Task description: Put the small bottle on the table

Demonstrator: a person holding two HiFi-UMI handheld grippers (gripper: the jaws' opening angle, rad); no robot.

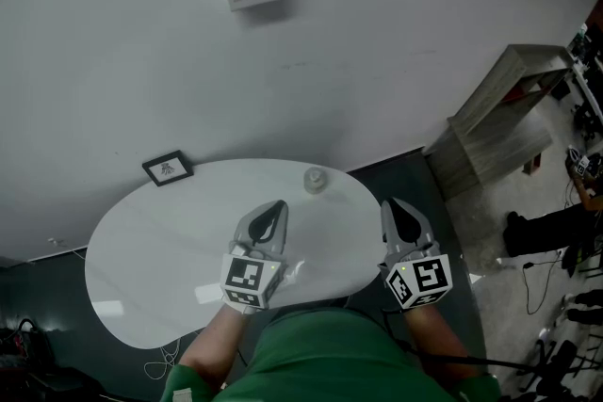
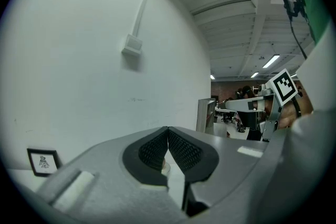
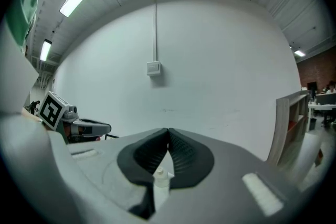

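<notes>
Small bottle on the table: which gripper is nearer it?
Left. The left gripper is over the table, just short of the small bottle; the right gripper is beyond the table's right edge.

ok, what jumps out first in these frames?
A white oval table fills the head view, one small bottle standing near its far edge. Left gripper over the table, right gripper just off its right edge, both shut, holding nothing. A framed picture sits far left.
</notes>
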